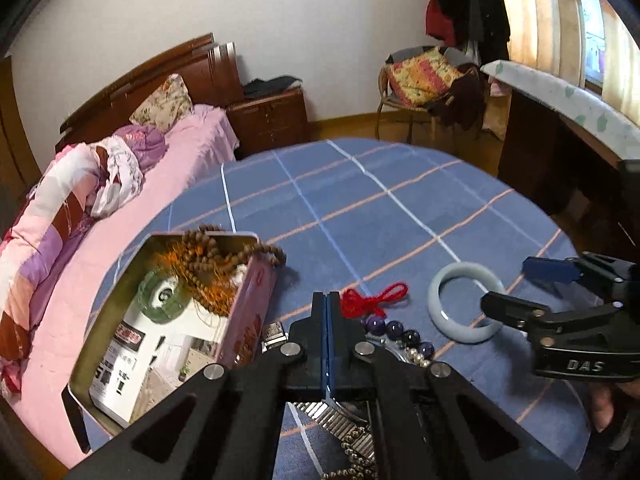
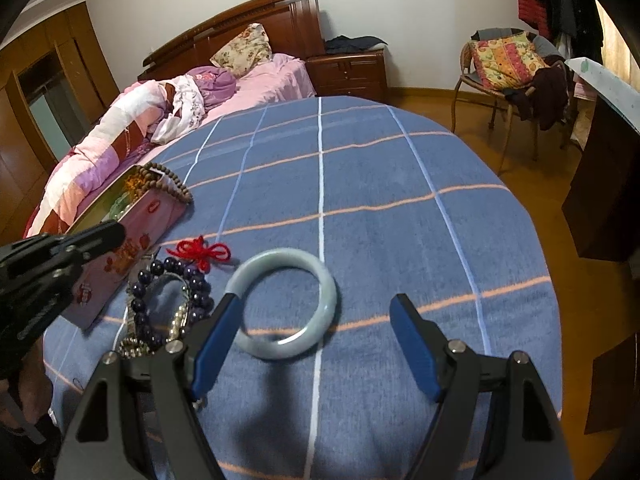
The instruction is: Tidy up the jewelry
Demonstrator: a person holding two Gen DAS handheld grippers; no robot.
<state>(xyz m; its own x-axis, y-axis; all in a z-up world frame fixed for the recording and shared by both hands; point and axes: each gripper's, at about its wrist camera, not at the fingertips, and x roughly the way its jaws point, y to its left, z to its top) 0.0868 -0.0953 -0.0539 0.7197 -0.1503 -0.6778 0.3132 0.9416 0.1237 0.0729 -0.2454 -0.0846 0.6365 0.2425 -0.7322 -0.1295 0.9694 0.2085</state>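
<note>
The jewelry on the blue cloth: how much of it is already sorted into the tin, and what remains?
Done: the tin already holds brown wooden beads, draping over its rim, and a green ring piece. In hand: nothing visibly; the left gripper is shut, the right gripper is open by the pale jade bangle. Left: the bangle, red knot, dark bead bracelet and metal chains.

So there's an open pink tin (image 1: 256,280) sitting on the blue checked cloth, with a green jade disc (image 1: 162,294) inside and a long string of brown wooden beads (image 1: 224,256) piled in, spilling over the rim. Just beside the tin: a red knotted cord (image 2: 202,252), a dark purple bead bracelet (image 2: 196,280) and some metal bits. Nearby, a pale jade bangle (image 2: 286,304) lies flat.
</note>
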